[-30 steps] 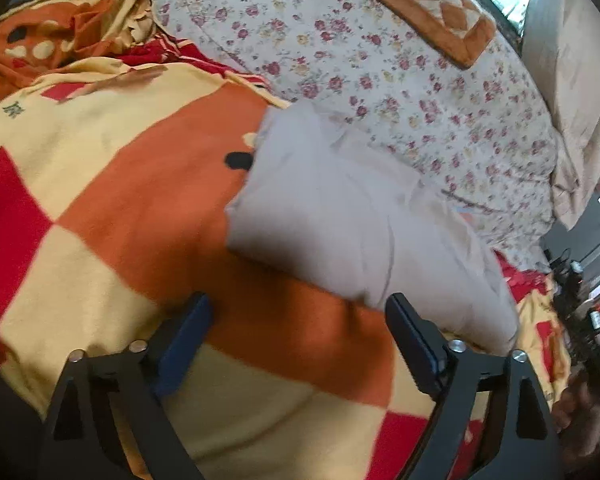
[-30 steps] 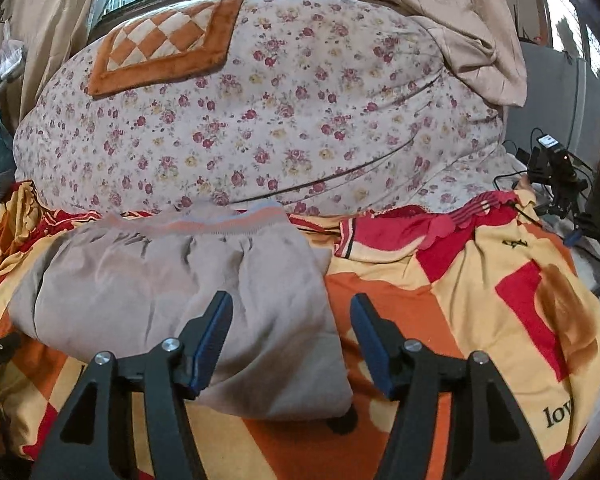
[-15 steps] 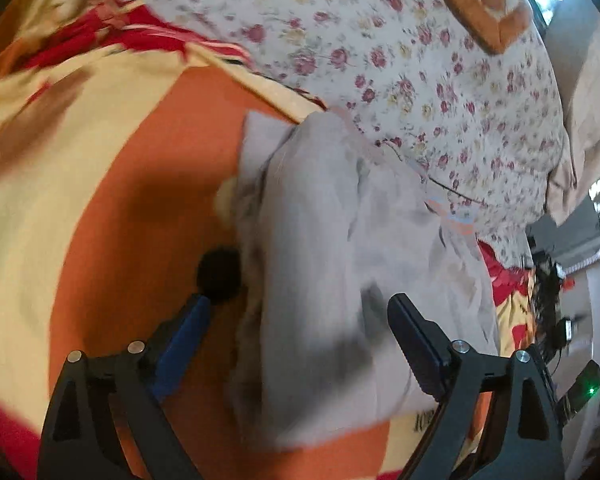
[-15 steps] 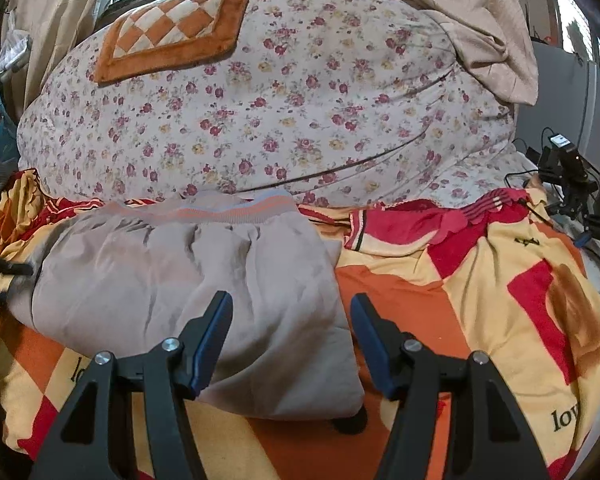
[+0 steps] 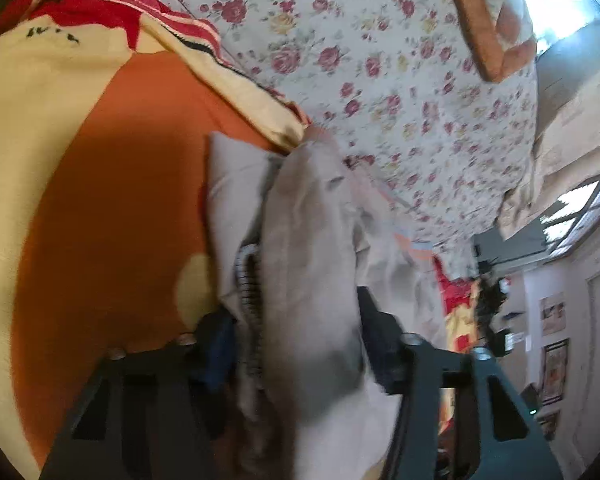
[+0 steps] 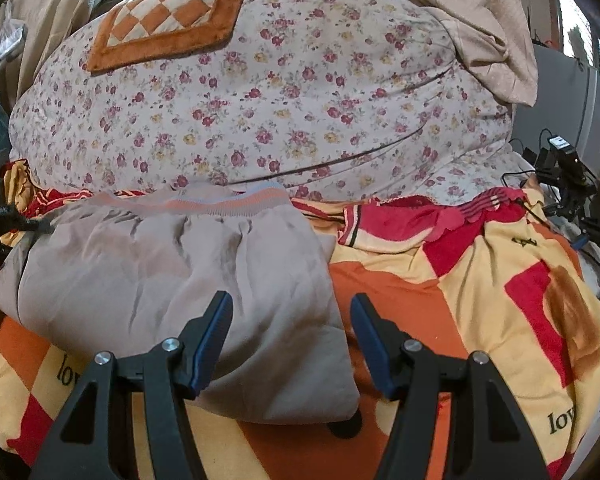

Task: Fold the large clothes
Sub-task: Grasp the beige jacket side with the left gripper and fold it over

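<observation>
Matt grey cloth garment (image 6: 172,272), fleecy checked blanket (image 6: 480,280)

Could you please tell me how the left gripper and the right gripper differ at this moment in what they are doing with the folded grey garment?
The left gripper has a bunched end of the grey garment between its closing jaws; the right gripper stands open, pinching nothing. The left gripper's fingers are blurred, while the right gripper's are sharp, one over the garment, one over the blanket. Both have black frames and blue pads.

Checkered blanket (image 6: 480,280), floral quilt (image 6: 280,112), orange checkered mat (image 6: 160,20), beige curtain (image 6: 480,20)
</observation>
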